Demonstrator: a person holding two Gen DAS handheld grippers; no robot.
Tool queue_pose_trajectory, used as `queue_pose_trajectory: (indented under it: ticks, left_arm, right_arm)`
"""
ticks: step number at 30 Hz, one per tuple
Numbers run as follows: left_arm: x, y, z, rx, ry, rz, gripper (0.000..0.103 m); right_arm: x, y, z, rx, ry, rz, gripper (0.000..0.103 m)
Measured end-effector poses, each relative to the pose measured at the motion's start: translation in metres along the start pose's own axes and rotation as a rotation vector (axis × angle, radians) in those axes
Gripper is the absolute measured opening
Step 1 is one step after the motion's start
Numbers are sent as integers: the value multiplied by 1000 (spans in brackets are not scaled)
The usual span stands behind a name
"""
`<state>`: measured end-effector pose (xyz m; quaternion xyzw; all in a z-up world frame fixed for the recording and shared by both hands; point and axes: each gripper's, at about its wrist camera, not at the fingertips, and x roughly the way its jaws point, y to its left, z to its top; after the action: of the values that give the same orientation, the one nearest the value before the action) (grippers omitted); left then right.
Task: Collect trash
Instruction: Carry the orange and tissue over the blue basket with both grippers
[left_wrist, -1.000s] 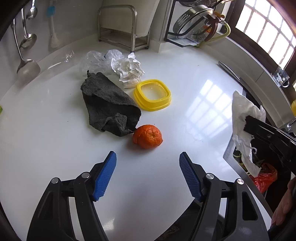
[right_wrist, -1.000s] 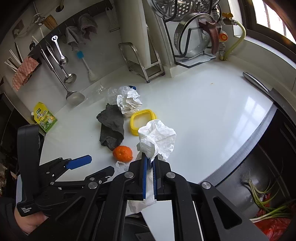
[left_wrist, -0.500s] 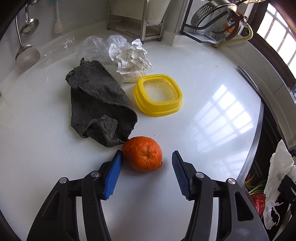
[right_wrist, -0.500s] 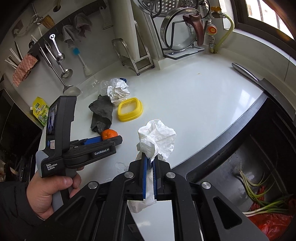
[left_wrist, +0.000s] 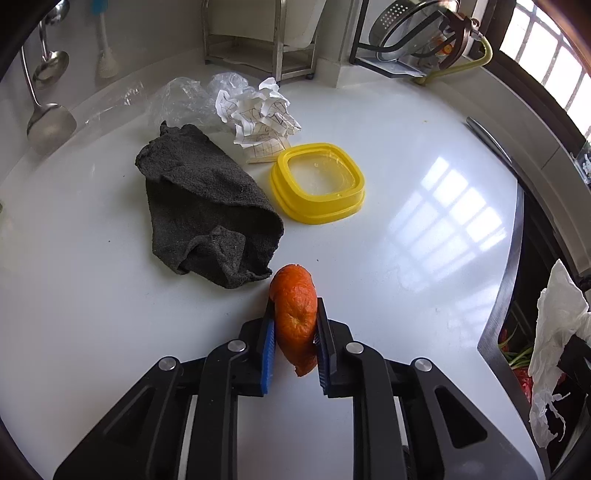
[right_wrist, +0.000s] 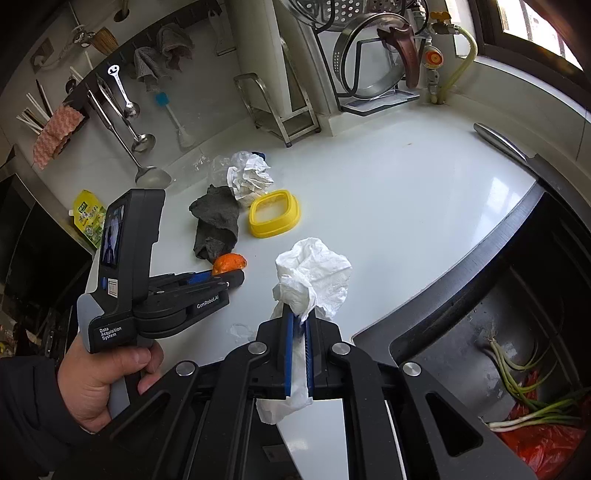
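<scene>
My left gripper (left_wrist: 294, 314) is shut on an orange peel (left_wrist: 295, 314), squeezed flat between the blue pads on the white counter; it also shows in the right wrist view (right_wrist: 229, 263). My right gripper (right_wrist: 299, 325) is shut on a crumpled white tissue (right_wrist: 314, 273) and holds it above the counter's front edge, near the sink. The tissue shows at the right of the left wrist view (left_wrist: 554, 332). Crumpled printed paper (left_wrist: 258, 114) and a clear plastic bag (left_wrist: 184, 99) lie at the back of the counter.
A dark grey cloth (left_wrist: 207, 206) and a yellow lid (left_wrist: 317, 182) lie beside the peel. The dark sink (right_wrist: 498, 332) at the right holds green onions (right_wrist: 517, 373) and a red bag (right_wrist: 535, 443). Ladles (right_wrist: 147, 173) and racks line the back wall.
My left gripper moved forward around the orange peel and shut on it, squashing it flat. My right gripper kept hold of the tissue and drifted right toward the sink.
</scene>
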<state>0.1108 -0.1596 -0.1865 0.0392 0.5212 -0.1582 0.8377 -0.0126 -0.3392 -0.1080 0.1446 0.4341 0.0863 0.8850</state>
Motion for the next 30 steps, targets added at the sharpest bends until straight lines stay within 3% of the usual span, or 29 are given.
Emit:
queue_pose_trajectory:
  ticks: [5,19,30]
  left_arm:
    - [-25,11,-7,-12,-14,-5,18]
    - [-112,14,-51,140,-89,21,18]
    - [-161,-2,-102,302,-63,-85,18]
  right_arm:
    - [-5,14,-2,-11,-1,18,5]
    - [-25,56,-32,-45,2,62,5]
    - [-61,65,-81,-47,28,37,5]
